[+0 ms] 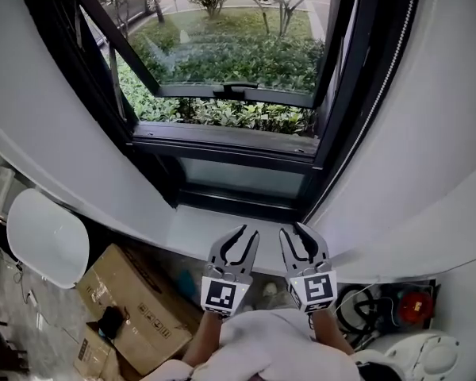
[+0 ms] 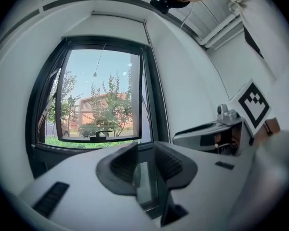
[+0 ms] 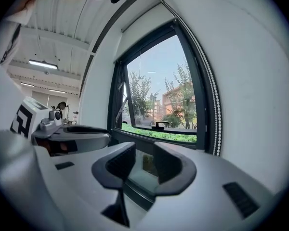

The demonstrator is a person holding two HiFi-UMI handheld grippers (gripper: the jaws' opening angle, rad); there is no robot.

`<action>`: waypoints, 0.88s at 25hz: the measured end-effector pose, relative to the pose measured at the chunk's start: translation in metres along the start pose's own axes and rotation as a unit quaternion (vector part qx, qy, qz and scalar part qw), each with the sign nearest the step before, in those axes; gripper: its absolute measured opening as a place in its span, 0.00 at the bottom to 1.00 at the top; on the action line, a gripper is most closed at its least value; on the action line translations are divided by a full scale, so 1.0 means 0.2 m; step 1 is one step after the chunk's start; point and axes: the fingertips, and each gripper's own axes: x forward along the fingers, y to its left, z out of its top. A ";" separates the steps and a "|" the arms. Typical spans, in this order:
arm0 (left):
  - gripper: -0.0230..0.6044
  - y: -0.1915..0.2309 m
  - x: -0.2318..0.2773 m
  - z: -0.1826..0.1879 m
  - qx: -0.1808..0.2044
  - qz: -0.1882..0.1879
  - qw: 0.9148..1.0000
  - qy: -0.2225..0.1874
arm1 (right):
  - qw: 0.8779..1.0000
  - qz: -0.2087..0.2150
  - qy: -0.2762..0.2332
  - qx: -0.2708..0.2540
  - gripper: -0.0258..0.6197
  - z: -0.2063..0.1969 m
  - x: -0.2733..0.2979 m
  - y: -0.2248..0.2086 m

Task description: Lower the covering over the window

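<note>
The dark-framed window (image 1: 222, 94) stands uncovered, its lower sash (image 1: 238, 92) tilted outward over green shrubs. In the left gripper view a white housing (image 2: 118, 18) runs across the top of the window (image 2: 98, 100), and a thin cord with a small pull (image 2: 95, 73) hangs from it. A white bead chain (image 1: 381, 94) (image 3: 209, 95) hangs along the window's right side. My left gripper (image 1: 239, 238) (image 2: 145, 153) and right gripper (image 1: 297, 233) (image 3: 144, 153) are side by side just short of the sill (image 1: 198, 225). Both point level at the window and stand open with nothing between the jaws.
Cardboard boxes (image 1: 135, 300) lie on the floor at the lower left, beside a white chair (image 1: 47, 236). At the lower right are cables and a red device (image 1: 416, 304). White walls flank the window recess.
</note>
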 end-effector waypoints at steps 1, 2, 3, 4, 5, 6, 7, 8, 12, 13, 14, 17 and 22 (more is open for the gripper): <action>0.21 0.00 0.03 -0.01 0.000 0.000 1.000 0.005 | 1.000 0.002 -0.001 0.003 0.22 0.00 0.02 -0.01; 0.21 0.00 0.06 -0.01 0.001 0.000 1.000 0.008 | 1.000 0.005 -0.001 0.006 0.22 0.00 0.04 -0.02; 0.21 0.00 0.09 -0.01 0.003 0.000 1.000 0.008 | 1.000 0.009 -0.001 0.007 0.22 0.00 0.05 -0.03; 0.21 0.01 0.11 0.00 0.005 0.001 1.000 0.006 | 1.000 0.012 -0.001 0.007 0.22 0.01 0.07 -0.03; 0.21 0.01 0.13 0.00 0.005 0.001 1.000 0.008 | 1.000 0.016 -0.002 0.007 0.22 0.01 0.08 -0.04; 0.21 0.01 0.16 0.00 0.004 0.000 1.000 0.013 | 1.000 0.018 -0.002 0.007 0.22 0.01 0.09 -0.04; 0.21 0.02 0.18 -0.01 0.003 -0.001 1.000 0.017 | 1.000 0.019 -0.002 0.007 0.22 0.01 0.10 -0.05; 0.21 0.02 0.20 -0.01 0.004 -0.003 1.000 0.017 | 1.000 0.018 -0.002 0.008 0.22 0.01 0.12 -0.07; 0.20 0.05 0.29 0.04 0.010 -0.012 1.000 -0.006 | 1.000 0.002 -0.003 0.006 0.22 0.03 0.16 -0.13; 0.21 0.05 0.31 0.04 0.013 -0.018 1.000 -0.007 | 1.000 -0.002 -0.003 0.007 0.22 0.02 0.17 -0.15; 0.21 0.05 0.33 0.04 0.015 -0.024 1.000 -0.007 | 1.000 -0.005 -0.002 0.008 0.22 0.02 0.18 -0.16; 0.21 0.06 0.40 0.03 0.016 -0.046 0.999 -0.009 | 1.000 -0.023 -0.001 0.008 0.22 0.02 0.21 -0.19; 0.21 0.05 0.49 0.02 0.024 -0.104 0.994 -0.013 | 0.997 -0.075 0.002 0.006 0.22 0.03 0.23 -0.22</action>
